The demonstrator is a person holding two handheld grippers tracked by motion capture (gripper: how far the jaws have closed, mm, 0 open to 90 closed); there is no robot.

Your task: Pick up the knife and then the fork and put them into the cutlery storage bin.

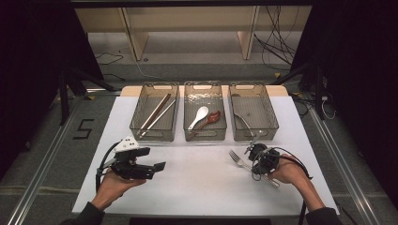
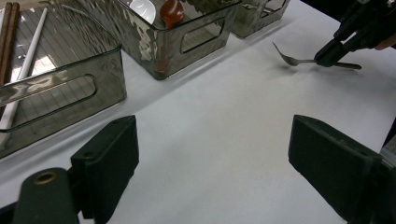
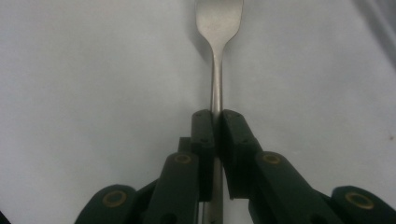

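Fork (image 3: 217,56) being gripped on the surface (image 1: 202,178).
Its handle is being pinched by the right gripper (image 3: 217,116); the left gripper (image 2: 212,158) is being held with jaws wide open.

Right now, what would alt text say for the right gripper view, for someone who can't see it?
The right gripper has its two black jaws shut on the handle of a silver fork, gripping it partway along. The fork points straight away from the camera, its head at the top edge, over a plain white table.
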